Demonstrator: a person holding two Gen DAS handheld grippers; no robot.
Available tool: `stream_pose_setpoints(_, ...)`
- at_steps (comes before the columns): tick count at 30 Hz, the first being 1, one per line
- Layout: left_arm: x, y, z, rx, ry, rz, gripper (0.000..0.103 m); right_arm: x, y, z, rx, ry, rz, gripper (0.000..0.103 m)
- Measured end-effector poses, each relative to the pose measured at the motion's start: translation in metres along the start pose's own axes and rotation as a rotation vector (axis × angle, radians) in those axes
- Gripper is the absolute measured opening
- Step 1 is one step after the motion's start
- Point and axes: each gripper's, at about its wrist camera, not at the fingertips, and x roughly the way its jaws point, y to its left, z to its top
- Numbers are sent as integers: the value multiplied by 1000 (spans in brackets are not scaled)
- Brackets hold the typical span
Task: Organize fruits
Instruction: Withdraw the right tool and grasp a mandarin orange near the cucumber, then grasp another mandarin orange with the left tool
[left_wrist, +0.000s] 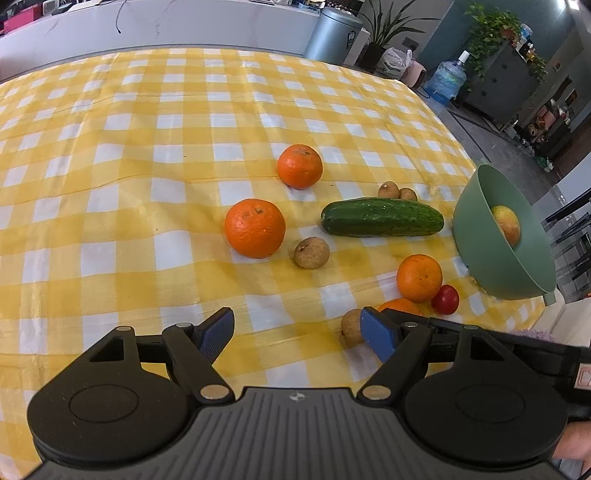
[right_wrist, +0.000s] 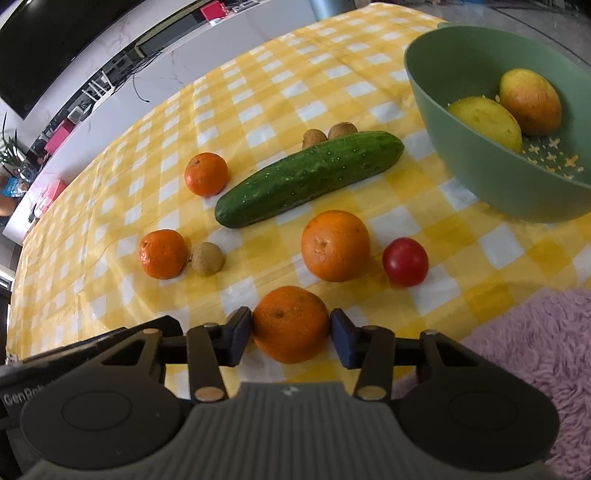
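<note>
Right gripper (right_wrist: 291, 334) is pinching a round orange tangerine (right_wrist: 290, 324); loose grip risks rolling. Left gripper (left_wrist: 297, 334) is gaping wide, empty, green plastic bowl (left_wrist: 480, 236) at two o'clock.

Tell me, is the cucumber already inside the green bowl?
No, the cucumber lies on the checked tablecloth beside the green bowl.

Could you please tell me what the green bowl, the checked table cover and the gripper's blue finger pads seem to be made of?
Green bowl: probably matte plastic, evenly coloured, with cut-out drain holes. Table cover: looks like woven or coated cloth, with creases and a fine weave. Right gripper blue pads: likely rubber, dull finish.
</note>
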Motion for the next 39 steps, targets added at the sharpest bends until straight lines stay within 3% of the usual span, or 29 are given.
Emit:
stream_pose_setpoints(4,-1,1,0,-3,-15,17,91,-4,-2,0,7,-30,-5,44)
stream_pose_setpoints(7,-6,3,1,-4,-61,46,91,-9,0,-1,-2,-77,-63,44)
stream_pose_setpoints(13,-7,11,4,-27,-71,54,91,-1,4,3,-29,-45,-109,45)
stream_pose_setpoints(23,-7,16,4,-42,-125,56,91,11,2,6,-22,-6,-64,43)
stream_pose_setpoints(27,-5,16,0,-13,-216,61,91,9,-1,5,-6,-8,-47,43)
stream_pose_setpoints(31,-1,18,-1,-59,-293,49,91,9,-1,5,-7,-5,-30,43)
stream_pose_setpoints(39,14,20,10,-49,-316,74,91,9,-5,5,12,-2,4,43)
